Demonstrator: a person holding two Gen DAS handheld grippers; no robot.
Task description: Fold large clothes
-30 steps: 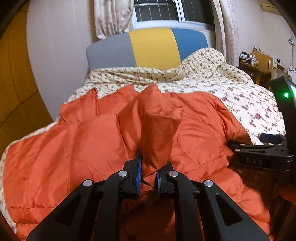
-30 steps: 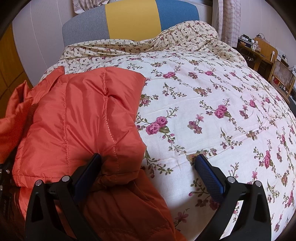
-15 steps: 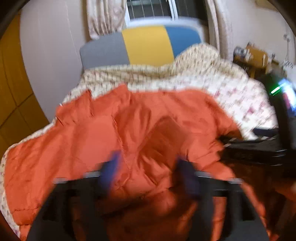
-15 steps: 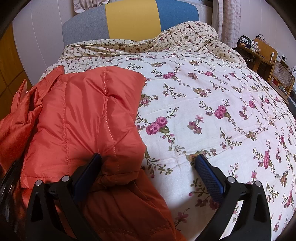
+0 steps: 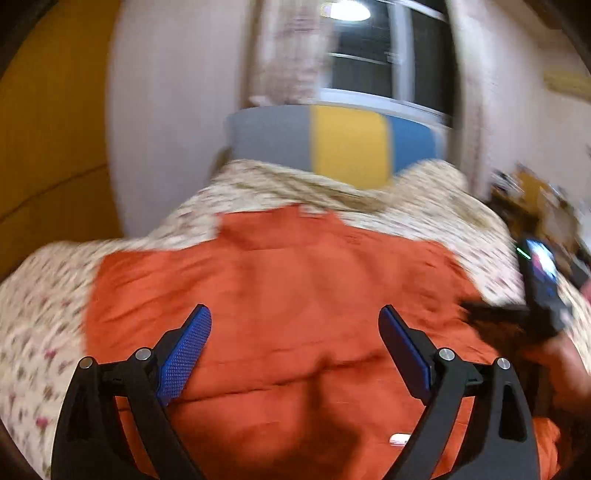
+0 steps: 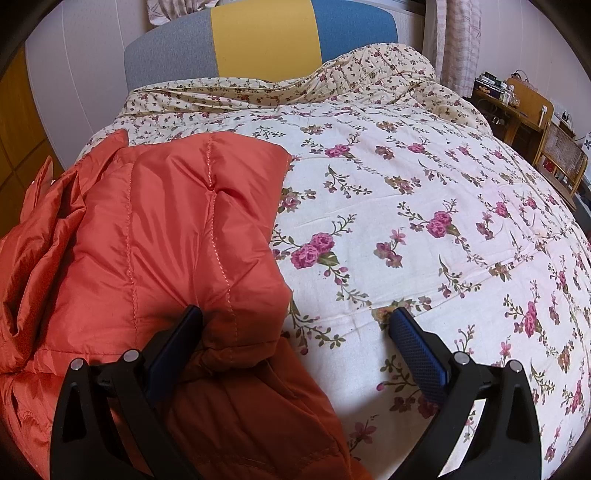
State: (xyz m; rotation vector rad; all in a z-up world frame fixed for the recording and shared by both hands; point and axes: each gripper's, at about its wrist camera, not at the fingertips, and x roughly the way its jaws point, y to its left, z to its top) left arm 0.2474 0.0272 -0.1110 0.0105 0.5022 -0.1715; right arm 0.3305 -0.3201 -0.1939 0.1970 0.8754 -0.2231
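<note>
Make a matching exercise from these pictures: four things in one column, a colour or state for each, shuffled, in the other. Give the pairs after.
Things
1. jacket
2. bedspread
3. headboard
4. right gripper

Colour or state
A. grey, yellow and blue panels
B. jaws spread wide, one finger against orange cloth, the other on the floral cover
C. orange, quilted, lying on the bed
D. cream with pink flowers

Pairs: 1-C, 2-D, 3-A, 4-B
</note>
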